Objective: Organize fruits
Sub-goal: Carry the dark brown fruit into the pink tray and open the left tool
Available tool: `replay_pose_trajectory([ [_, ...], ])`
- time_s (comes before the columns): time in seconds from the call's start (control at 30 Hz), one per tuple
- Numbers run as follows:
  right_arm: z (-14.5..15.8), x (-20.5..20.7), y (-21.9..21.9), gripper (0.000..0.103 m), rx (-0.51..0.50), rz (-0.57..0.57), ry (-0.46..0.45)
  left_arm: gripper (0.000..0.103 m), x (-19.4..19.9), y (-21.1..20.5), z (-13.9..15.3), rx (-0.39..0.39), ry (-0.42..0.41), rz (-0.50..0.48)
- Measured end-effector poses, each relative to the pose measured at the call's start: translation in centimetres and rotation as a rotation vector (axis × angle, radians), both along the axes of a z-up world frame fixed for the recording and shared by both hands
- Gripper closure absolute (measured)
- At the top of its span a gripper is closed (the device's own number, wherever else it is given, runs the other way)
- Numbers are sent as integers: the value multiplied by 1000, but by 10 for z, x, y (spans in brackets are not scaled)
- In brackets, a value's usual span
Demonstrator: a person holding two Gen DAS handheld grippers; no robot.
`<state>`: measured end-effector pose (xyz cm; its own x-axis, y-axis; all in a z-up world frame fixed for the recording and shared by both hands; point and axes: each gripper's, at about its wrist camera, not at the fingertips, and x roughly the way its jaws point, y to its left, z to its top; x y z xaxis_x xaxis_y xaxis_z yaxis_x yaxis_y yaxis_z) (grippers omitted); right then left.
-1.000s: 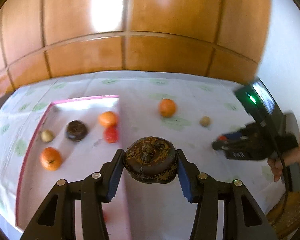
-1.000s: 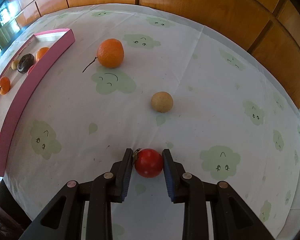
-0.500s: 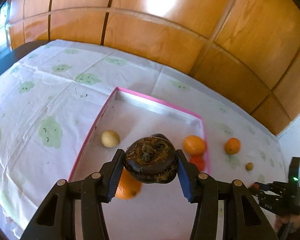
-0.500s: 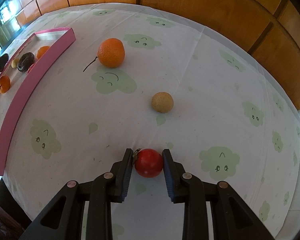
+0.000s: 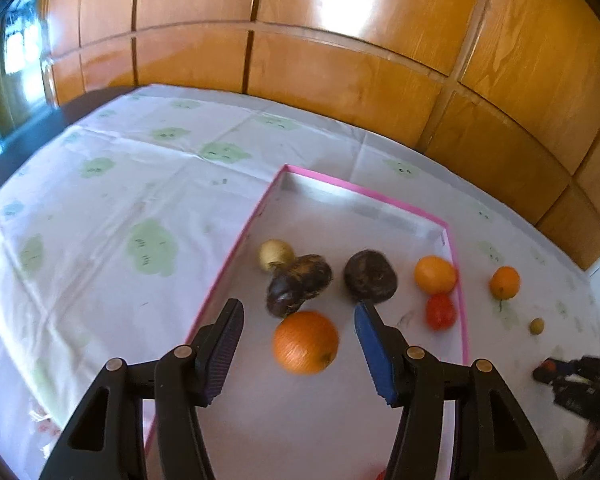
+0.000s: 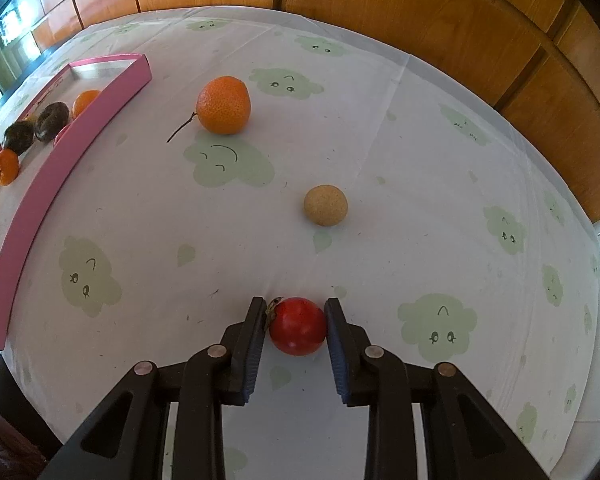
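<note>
Left gripper (image 5: 299, 334) spread wide, empty, over pink-rimmed tray (image 5: 364, 190); inside: two dark wrinkled fruits, one (image 5: 299, 285) lying long axis toward 2 o'clock, two oranges, one pale fruit, one red. Right gripper (image 6: 296, 330) clamped on glossy red fruit (image 6: 298, 326), stem toward 9 o'clock, low on tablecloth (image 6: 380, 140)

Red fruit (image 6: 298, 326) between claw (image 6: 296, 330) fingers
</note>
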<state>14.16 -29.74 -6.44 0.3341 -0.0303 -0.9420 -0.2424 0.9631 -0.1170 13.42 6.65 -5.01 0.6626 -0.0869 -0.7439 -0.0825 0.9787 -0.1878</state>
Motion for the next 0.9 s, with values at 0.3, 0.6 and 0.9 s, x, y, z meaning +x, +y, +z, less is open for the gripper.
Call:
replay_pose_trajectory([
  [0.3, 0, -1, 2, 73, -11, -1, -7, 41, -38, -4, 9, 116, -60, 7],
  [0.6, -1, -2, 1, 74, -8, -9, -13, 40, -56, -11, 19, 132, -108, -33],
  [0.9, 4, -1, 2, 74, 31, -23, 2, 39, -60, -10, 22, 128, -122, -41],
])
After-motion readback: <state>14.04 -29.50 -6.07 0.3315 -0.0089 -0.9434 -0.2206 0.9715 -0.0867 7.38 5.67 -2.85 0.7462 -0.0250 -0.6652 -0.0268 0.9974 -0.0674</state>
